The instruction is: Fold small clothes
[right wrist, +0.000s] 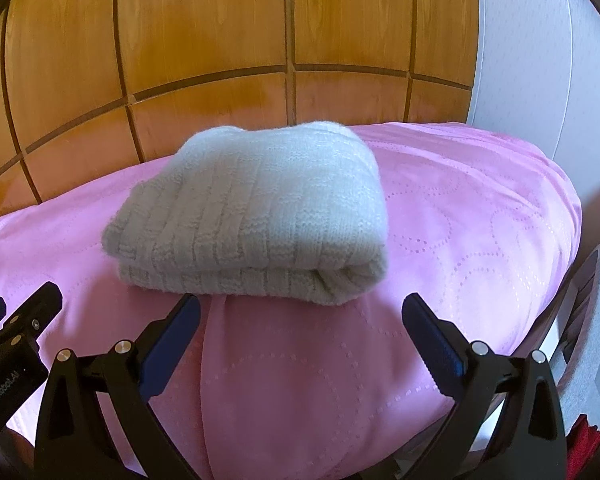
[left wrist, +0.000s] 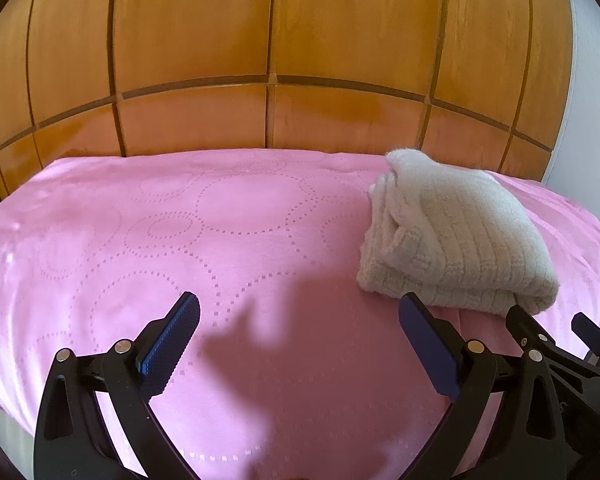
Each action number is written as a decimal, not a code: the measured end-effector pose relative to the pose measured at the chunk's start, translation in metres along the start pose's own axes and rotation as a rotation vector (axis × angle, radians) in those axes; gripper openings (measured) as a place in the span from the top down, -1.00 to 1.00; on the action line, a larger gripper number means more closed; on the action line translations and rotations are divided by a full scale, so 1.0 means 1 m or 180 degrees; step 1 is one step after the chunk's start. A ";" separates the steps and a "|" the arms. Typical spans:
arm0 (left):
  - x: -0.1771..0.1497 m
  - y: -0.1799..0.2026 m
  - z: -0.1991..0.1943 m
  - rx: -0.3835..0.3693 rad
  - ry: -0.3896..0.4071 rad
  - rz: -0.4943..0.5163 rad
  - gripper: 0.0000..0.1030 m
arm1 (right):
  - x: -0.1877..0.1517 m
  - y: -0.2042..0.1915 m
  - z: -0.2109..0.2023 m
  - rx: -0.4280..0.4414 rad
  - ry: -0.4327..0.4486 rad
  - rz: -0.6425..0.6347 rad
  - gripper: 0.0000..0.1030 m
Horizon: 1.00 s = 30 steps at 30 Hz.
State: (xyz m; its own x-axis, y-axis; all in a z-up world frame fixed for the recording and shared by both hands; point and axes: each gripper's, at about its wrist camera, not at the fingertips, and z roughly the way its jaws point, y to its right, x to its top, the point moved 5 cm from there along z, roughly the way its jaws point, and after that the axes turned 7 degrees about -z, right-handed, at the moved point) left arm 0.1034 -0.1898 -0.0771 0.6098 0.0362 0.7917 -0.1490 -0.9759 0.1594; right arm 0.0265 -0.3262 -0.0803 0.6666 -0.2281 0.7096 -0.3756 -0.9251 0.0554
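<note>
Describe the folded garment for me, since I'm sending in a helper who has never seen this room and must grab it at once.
Find the bed with the pink bedspread against the orange wood-panelled wall. On the bedspread, near its front edge, lies the white knitted garment, folded into a thick bundle. It is the only item on the pink cover, pale and ribbed, just ahead of the open right gripper.

Both wrist views look forward, low and near over the pink bedspread point(left wrist: 140, 240), sharing the folded knit point(right wrist: 252, 212).
</note>
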 end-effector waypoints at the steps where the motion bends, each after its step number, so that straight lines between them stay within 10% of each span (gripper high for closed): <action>1: 0.000 0.000 0.000 -0.0005 0.0007 0.0001 -0.91 | 0.000 0.000 -0.001 0.0000 0.0004 0.0000 -0.95; 30: -0.002 0.007 -0.004 0.0008 -0.0009 0.0017 -0.91 | 0.003 0.001 -0.004 0.0088 0.0033 -0.0022 -0.95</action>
State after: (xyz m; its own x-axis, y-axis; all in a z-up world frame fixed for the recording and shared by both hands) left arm 0.0978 -0.1958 -0.0754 0.6112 0.0303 0.7909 -0.1503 -0.9766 0.1536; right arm 0.0257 -0.3262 -0.0755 0.6624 -0.2186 0.7166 -0.3530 -0.9347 0.0412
